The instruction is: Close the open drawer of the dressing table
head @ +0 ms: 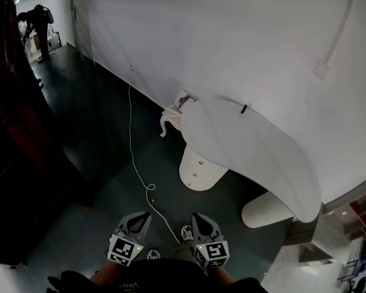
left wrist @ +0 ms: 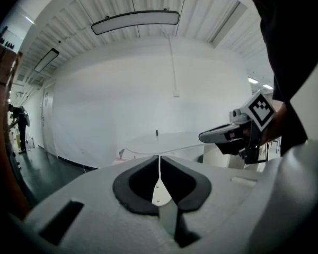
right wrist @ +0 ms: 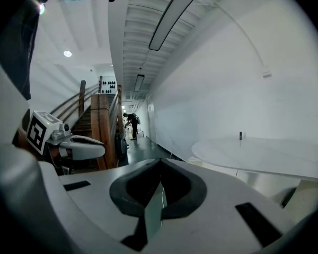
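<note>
Fingers (left wrist: 140,188) together: left gripper (head: 144,215), right gripper (head: 197,216), empty.

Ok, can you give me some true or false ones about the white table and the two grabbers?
1. The left gripper and the right gripper are both shut with nothing in them. True.
2. The left gripper is touching the dressing table. False: both grippers are held apart from it, over the dark floor.
3. A white cable lies on the floor. True.
4. The tabletop is crowded with things. False: only one small dark object stands on it.
5. A rounded drawer sticks out from under the tabletop. True.
</note>
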Demonstrator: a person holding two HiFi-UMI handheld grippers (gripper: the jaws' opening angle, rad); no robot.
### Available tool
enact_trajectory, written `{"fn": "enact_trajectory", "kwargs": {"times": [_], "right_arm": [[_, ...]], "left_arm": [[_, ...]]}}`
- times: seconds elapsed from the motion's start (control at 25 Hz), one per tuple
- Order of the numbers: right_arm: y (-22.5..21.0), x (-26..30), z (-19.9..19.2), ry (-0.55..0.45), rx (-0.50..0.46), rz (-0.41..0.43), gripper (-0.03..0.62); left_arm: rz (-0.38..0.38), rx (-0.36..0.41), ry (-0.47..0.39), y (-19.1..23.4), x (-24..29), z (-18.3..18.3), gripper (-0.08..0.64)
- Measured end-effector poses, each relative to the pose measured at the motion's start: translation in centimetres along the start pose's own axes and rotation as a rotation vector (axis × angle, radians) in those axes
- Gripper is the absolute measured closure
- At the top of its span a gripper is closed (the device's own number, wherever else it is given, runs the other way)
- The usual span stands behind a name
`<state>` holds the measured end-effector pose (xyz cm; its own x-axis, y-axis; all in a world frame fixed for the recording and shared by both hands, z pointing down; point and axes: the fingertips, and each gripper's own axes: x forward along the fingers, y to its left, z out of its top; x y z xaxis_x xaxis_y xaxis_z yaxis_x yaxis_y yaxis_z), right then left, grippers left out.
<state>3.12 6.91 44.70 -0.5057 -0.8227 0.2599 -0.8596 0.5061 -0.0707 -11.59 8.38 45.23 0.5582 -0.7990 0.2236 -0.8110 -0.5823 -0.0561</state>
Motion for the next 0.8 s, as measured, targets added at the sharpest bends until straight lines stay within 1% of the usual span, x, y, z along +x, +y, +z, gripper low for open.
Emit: {"fn": "enact_trajectory", "kwargs": {"times": [0.28,0.44,0.56,0.64,0.8], "right_arm": [[0.76,-0.35,-0.32,0.031,0.012,0.008,0.589],[0.68,-0.51,-0.17,0.045,0.027,0.003,0.589],[0.51,-0.48,-0.20,0.035,0.018,-0.007,0.591],[0.54,-0.42,-0.31,0.035,0.016,-0.009,0.591],[0.64,-0.42,-0.51,0.043,0.027,-0.017,0.591]], "left_arm": [[-0.021,0.019,-0.011,-0.42,0.01,0.38,0.535],[-0.011,-0.011,0.022,-0.39,0.03,0.87,0.535],[-0.006,0.017,0.010,-0.14,-0.04,0.97,0.535],[-0.017,0.037,0.005,-0.12,-0.05,0.61,0.535],[-0.015,0.033,0.017,0.03,-0.46,0.07,0.535]]}}
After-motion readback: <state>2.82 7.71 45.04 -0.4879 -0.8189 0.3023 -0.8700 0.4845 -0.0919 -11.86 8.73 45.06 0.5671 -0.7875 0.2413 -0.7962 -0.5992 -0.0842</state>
